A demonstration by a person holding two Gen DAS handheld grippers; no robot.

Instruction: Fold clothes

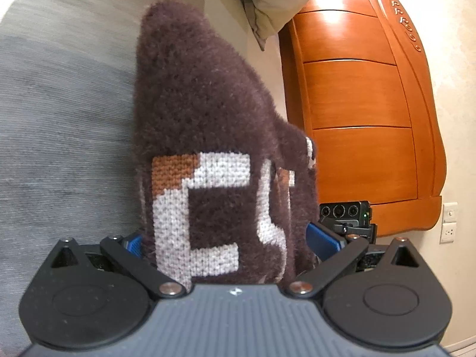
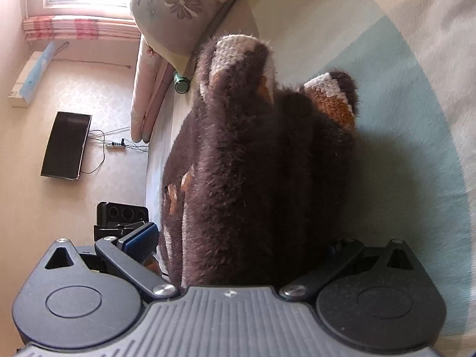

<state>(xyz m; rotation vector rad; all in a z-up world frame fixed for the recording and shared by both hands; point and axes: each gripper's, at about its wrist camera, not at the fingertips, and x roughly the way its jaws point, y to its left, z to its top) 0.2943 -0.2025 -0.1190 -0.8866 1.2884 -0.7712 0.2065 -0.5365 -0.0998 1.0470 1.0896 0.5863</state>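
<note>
Both claws pinch the fuzzy brown sweater point(image 1: 208, 113): left claw point(image 1: 221, 245) and right claw point(image 2: 238, 247) hold it lifted above the bed point(image 2: 401, 104), near the floral pillow point(image 2: 175, 6). Thick, slippery pile could slide free, spoiling the fold.

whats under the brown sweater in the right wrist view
Under the brown sweater lies the striped bedspread, pale green with cream bands. The patch directly beneath the sweater is covered, so anything there is hidden.
</note>
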